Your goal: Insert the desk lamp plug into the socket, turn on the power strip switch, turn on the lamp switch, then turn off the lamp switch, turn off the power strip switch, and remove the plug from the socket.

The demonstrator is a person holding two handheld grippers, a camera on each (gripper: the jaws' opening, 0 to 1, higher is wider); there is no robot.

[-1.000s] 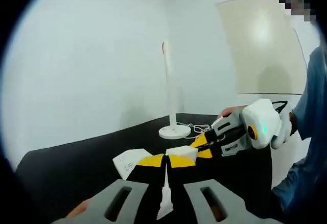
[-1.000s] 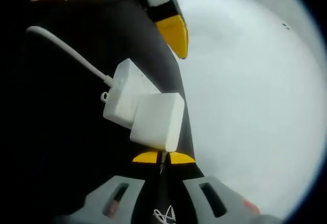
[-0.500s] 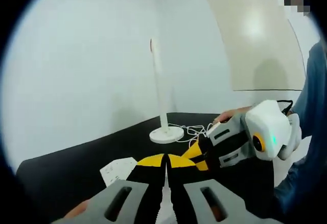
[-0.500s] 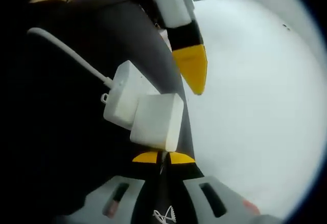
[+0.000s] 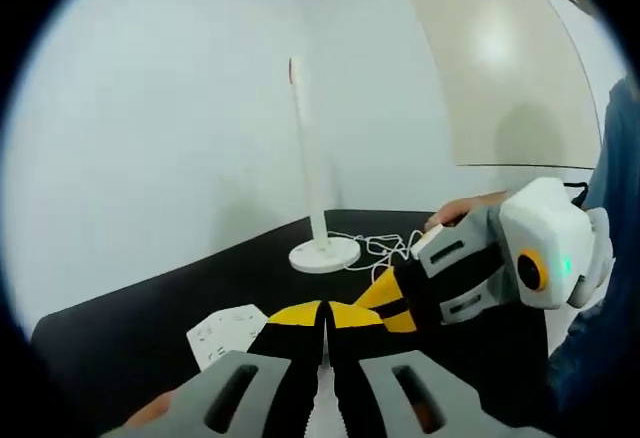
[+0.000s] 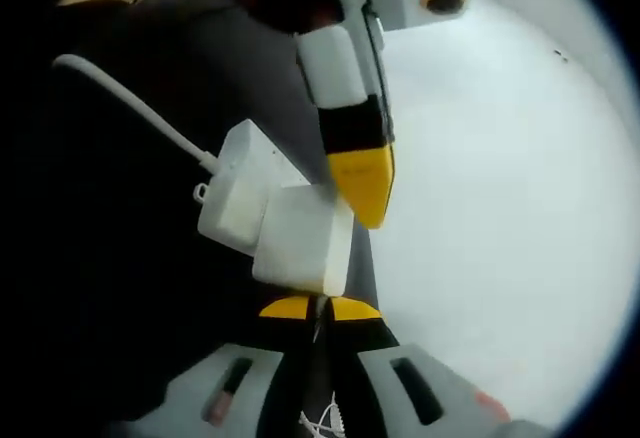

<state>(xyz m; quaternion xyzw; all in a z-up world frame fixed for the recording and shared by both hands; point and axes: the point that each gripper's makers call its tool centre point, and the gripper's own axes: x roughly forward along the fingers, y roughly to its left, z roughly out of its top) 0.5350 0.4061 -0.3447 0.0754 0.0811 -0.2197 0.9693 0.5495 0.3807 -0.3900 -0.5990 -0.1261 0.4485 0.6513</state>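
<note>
The white power strip (image 6: 235, 193) lies on the black table (image 6: 120, 258), its cable (image 6: 130, 103) running off to the upper left. A white block-shaped plug (image 6: 300, 243) sits at the strip's near end. My right gripper (image 6: 318, 308) is shut, its yellow tips right against the plug's lower edge. My left gripper (image 6: 362, 183) comes down from above, shut, its yellow tip over the plug's upper corner. In the left gripper view, the lamp (image 5: 305, 158) stands on its round base (image 5: 325, 254), the power strip (image 5: 225, 333) lies left of my left gripper (image 5: 325, 315), and the right gripper (image 5: 388, 296) reaches in from the right.
The lamp's white cord (image 5: 385, 248) lies coiled beside the base. A pale panel (image 5: 510, 78) leans on the white wall. A hand (image 5: 455, 210) and a blue sleeve (image 5: 612, 208) show at the right. The table edge (image 6: 365, 258) runs just past the plug.
My left gripper has come down from the top of the right gripper view until its tip overlaps the plug. The right gripper, plug and strip have stayed put.
</note>
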